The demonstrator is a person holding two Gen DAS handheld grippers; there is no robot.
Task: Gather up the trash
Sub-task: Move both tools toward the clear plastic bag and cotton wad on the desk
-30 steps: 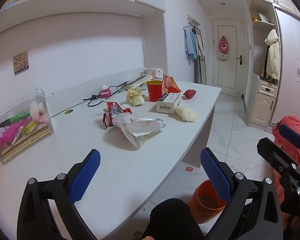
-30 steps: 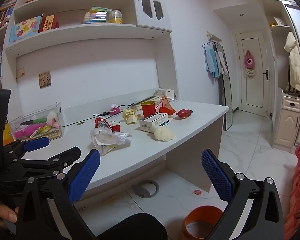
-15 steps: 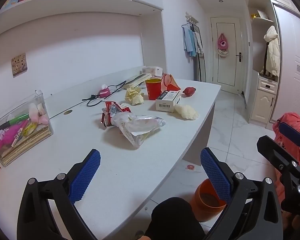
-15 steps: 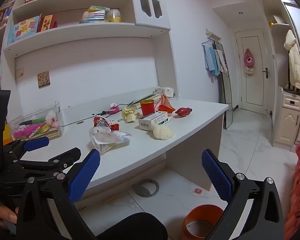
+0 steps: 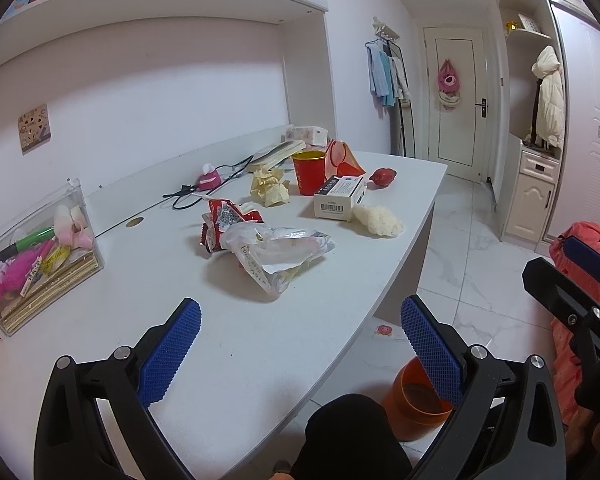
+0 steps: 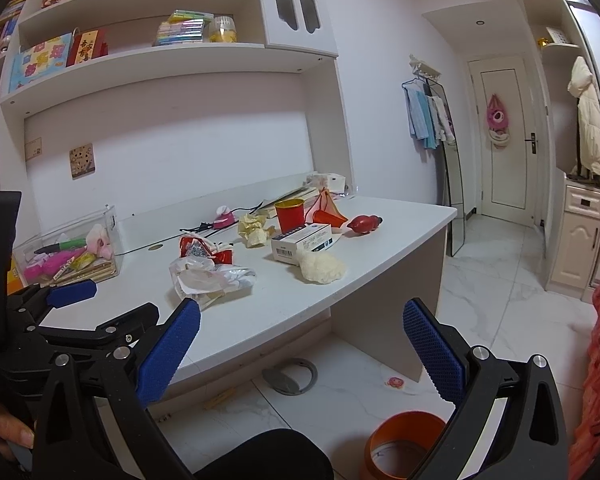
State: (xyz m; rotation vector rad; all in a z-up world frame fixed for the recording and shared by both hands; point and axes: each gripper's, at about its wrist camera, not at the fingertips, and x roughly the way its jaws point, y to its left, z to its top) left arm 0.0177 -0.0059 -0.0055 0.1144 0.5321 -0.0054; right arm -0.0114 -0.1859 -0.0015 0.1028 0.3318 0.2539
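step in hand, as judged: the approach, before any pick. nothing is held and all the litter lies on the desk (image 5: 112, 344), none of it yet in the orange bin (image 5: 410, 398) that stands on the floor just off the desk's near edge.

left gripper (image 5: 300, 344): released, jaws wide apart, empty. it hovers over the desk's near edge, its left pad over the top and its right pad out past the rim above the floor, pointing toward the middle of the desk. no contact with anything.

right gripper (image 6: 300, 344): likewise released and empty, held lower and farther out from the desk, over the floor, with the bin below its right finger. a hand (image 6: 4, 432) shows at the lower left of the right wrist view, on the left tool's grip.

location of the trash: a crumpled clear plastic bag (image 5: 278, 254) lies nearest, toward the near edge, touching a red snack wrapper (image 5: 224, 224) behind it. further in sit a yellow paper wad (image 5: 270, 192), a red cup (image 5: 309, 172), a white box (image 5: 340, 196) and, near the right edge, a white fluffy wad (image 5: 378, 220) touching the box. a small red object (image 5: 384, 178) lies close to the far right corner. a clear organiser box (image 5: 36, 256) at the left edge looks like kept goods, not trash.

next move, as judged: carry the left gripper forward and down to the plastic bag, straddle a raised fold and close firmly; thin film may slip or drag the wrapper along with it.
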